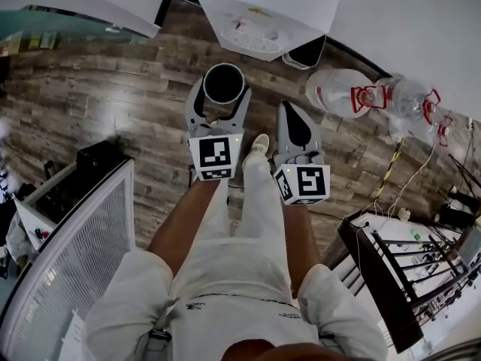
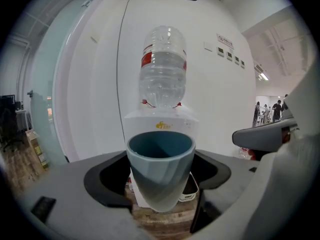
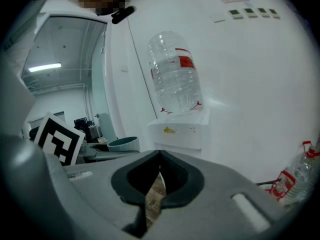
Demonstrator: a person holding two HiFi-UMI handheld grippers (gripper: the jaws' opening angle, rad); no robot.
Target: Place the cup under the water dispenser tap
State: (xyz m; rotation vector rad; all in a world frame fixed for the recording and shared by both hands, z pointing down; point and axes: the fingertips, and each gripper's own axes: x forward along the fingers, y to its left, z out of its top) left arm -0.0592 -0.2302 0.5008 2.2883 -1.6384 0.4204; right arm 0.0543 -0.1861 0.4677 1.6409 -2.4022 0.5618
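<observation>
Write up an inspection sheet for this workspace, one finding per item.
Surface: wood-plank floor; no table in use.
Job's things: blue-grey cup upright in the jaws, not yet under the tap; white water dispenser straight ahead, with an inverted bottle on top.
Clutter: spare water bottles lying on the floor at right.
Grippers: left gripper shut on the cup; right gripper jaws together, empty.
Cables: thin cable trailing across the floor at right.
Surroundings: white wall, mesh panel at left, people far off.
</observation>
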